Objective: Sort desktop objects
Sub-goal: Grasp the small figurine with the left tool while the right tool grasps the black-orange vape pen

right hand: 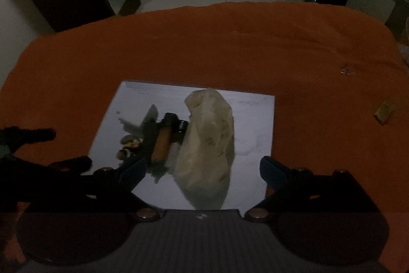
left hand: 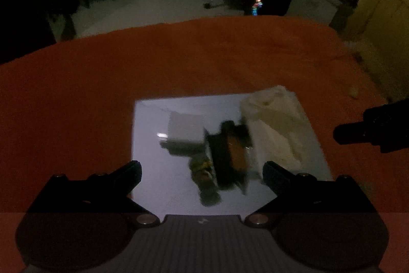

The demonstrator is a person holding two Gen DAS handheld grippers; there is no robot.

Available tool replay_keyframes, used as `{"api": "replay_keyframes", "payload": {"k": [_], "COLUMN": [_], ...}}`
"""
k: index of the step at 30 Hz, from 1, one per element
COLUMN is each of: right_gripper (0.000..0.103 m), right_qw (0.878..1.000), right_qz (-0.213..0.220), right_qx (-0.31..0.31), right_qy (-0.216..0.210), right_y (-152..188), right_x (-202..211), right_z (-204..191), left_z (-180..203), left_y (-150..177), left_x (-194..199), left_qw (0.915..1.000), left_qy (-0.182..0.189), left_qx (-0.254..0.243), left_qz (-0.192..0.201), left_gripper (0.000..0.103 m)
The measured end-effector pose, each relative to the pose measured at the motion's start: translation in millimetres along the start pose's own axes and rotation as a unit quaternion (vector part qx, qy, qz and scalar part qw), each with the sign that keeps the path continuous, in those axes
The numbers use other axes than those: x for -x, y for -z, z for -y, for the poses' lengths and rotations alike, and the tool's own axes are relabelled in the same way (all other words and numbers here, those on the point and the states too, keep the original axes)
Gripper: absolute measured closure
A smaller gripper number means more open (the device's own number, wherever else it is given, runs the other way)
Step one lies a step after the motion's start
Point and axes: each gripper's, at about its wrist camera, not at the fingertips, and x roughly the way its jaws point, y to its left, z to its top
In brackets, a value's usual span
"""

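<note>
Both the left tool [left hand: 202,174] and right tool [right hand: 203,170], fingers apart and empty, hover over a white sheet [right hand: 255,119] ahead carrying a cream pouch [right hand: 209,140], orange-and-black case [right hand: 162,142] and white charger [left hand: 185,134]; sorting looks barely begun.

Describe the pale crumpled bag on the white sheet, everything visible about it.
The pale bag is cream-coloured, crumpled and soft-looking, perhaps thin plastic or paper; the dim light hides which. It lies lengthwise on the white sheet, reaching from near its far edge to its near edge. Its left side presses against a dark and orange object. Faint markings show on its surface. No fingers touch it.
</note>
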Motion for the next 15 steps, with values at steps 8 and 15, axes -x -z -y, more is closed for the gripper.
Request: {"api": "replay_keyframes", "payload": {"k": [8,15], "right_gripper": [0.006,0.024], "right_qw": [1.000,0.998], "right_qz": [0.003,0.041], "right_qx": [0.008,0.004], "right_qy": [0.021,-0.057], "right_y": [-9.5,-20.0], "right_x": [-40.3,-47.7], "right_z": [-1.7,-21.9], "left_z": [-9.7,-23.4], "left_y": [-17.2,-18.0], "left_x": [-14.5,-54.7], "left_qw": [0.9992,0.9978], "left_qy": [-0.018,-0.022], "left_qx": [-0.012,0.020], "left_qz": [-0.033,-0.059], "left_gripper": [0.007,0.024]}}
